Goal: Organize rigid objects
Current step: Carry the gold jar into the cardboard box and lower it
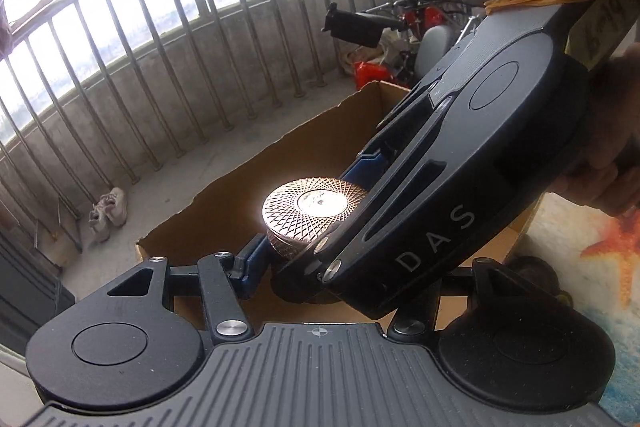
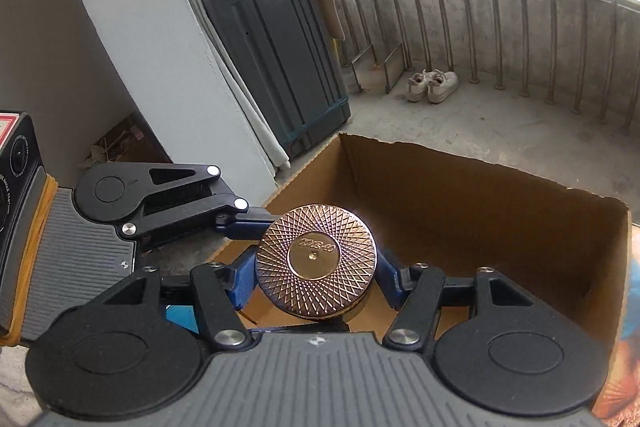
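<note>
A round copper-coloured metal tin (image 2: 316, 261) with an engraved lattice lid is held above an open cardboard box (image 2: 460, 195). My right gripper (image 2: 316, 281) is shut on the tin, its blue fingers (image 2: 240, 283) pressed against both sides. In the left wrist view the tin (image 1: 312, 213) shows with the right gripper's body across it. My left gripper (image 1: 344, 267) stands beside the tin with one blue finger (image 1: 252, 263) near its left side; its other finger is hidden behind the right gripper, so its state is unclear. In the right wrist view the left gripper's finger (image 2: 244, 227) reaches the tin from the left.
The box (image 1: 224, 195) sits on a concrete balcony floor by a metal railing (image 1: 160, 67). A pair of white shoes (image 2: 432, 87) lies near the railing. A dark plastic cabinet (image 2: 280, 67) stands at the wall. A patterned mat (image 1: 592, 267) lies to the box's right. Clutter (image 1: 400, 39) stands beyond.
</note>
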`<state>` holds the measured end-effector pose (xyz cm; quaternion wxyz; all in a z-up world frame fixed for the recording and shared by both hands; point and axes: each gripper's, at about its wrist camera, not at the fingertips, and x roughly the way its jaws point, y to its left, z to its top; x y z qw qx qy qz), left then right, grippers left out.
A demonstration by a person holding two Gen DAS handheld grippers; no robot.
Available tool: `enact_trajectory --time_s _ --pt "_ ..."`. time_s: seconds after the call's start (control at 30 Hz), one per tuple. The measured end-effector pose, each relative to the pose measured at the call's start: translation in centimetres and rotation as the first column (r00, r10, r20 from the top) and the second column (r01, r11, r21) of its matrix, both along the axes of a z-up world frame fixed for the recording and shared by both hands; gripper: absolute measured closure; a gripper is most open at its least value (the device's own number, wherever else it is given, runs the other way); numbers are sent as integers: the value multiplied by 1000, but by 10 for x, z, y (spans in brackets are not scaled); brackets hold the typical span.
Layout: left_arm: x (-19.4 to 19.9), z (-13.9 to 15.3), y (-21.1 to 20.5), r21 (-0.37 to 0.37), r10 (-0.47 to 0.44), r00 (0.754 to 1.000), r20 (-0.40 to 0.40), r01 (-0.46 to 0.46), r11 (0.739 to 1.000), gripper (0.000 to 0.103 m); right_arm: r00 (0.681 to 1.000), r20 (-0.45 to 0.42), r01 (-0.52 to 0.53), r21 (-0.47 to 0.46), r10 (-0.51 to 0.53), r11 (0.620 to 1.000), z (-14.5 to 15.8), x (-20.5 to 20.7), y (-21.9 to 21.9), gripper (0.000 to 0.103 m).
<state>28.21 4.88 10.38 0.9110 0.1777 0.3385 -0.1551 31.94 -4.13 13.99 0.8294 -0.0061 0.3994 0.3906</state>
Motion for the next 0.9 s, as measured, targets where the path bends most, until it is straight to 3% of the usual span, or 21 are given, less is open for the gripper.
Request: enact_trajectory --time_s 0.2,0.3,0.43,0.7,0.9 --pt "52 -34 34 27 30 990 -141 -27 999 48 991 -125 45 -49 -50 998 -57 72 30 42" --pt "61 -46 36 92 55 979 -198 -37 995 47 976 -199 75 -46 -83 996 -81 87 36 43" --pt "68 -48 27 194 46 975 -216 -3 981 47 920 -378 119 9 -107 993 -107 104 26 45" --pt "73 -49 18 284 47 977 -209 15 959 44 886 -414 209 -42 -208 977 -113 120 23 45" --pt "71 -43 26 333 90 976 -198 -19 943 41 865 -450 227 -38 -219 973 -123 129 28 40"
